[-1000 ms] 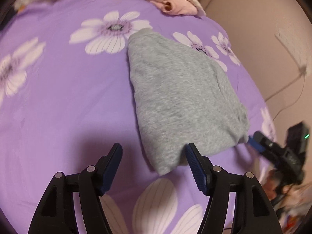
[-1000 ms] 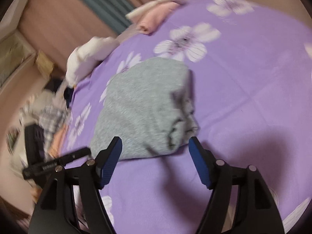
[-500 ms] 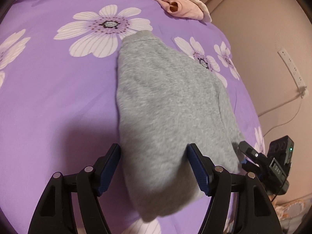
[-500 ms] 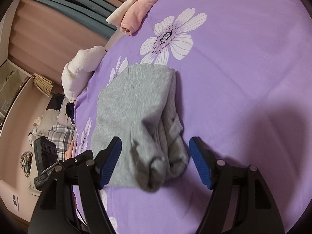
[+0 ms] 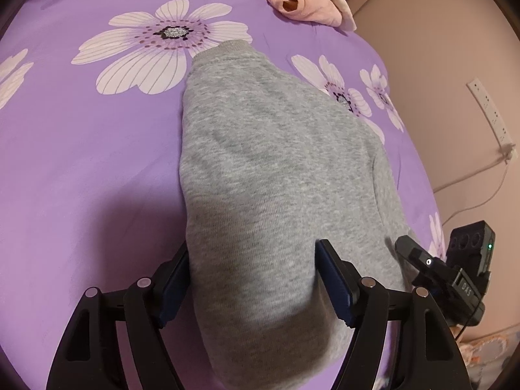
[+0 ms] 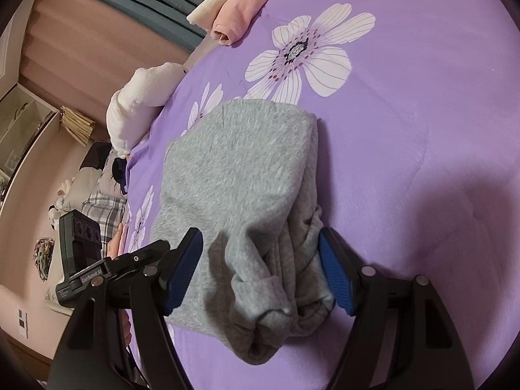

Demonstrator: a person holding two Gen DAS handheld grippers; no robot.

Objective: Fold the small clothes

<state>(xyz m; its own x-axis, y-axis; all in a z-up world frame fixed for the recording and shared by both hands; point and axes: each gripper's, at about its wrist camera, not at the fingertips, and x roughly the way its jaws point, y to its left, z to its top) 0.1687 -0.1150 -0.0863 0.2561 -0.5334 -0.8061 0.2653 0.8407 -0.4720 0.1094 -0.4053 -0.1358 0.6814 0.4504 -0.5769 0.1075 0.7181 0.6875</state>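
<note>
Sweatshirt-wise, the grey garment (image 5: 276, 175) lies partly folded in the middle of the purple flowered bedspread (image 5: 81, 162), ribbed collar or hem at the far end and the bunched layers at the near end. From the right wrist view the near edge is the messy bit: a rolled cuff and a few loose folds (image 6: 276, 299) stacked on each other, not flat at all. Both tools are spread wide and holding nothing. The left gripper (image 5: 252, 279) straddles the near left corner of the fabric, and the right gripper (image 6: 260, 269) straddles that lumpy cuff end, pads on either side of the cloth but not pinching it as far as I can tell. What I'd worry about: if the right one closes on that wad, it probably grabs only the top roll or catches too many layers, and then lifting drags the tucked sleeve out and undoes the fold. Same on the left: a shallow bite on thick fleece can slip, so one corner rises and the other lags and the thing goes skewed. The bedspread is soft too, so a low pinch could snag the cover along with it. The pink folded clothes (image 5: 305, 3) sit well apart at the far edge, so no clash there.
</note>
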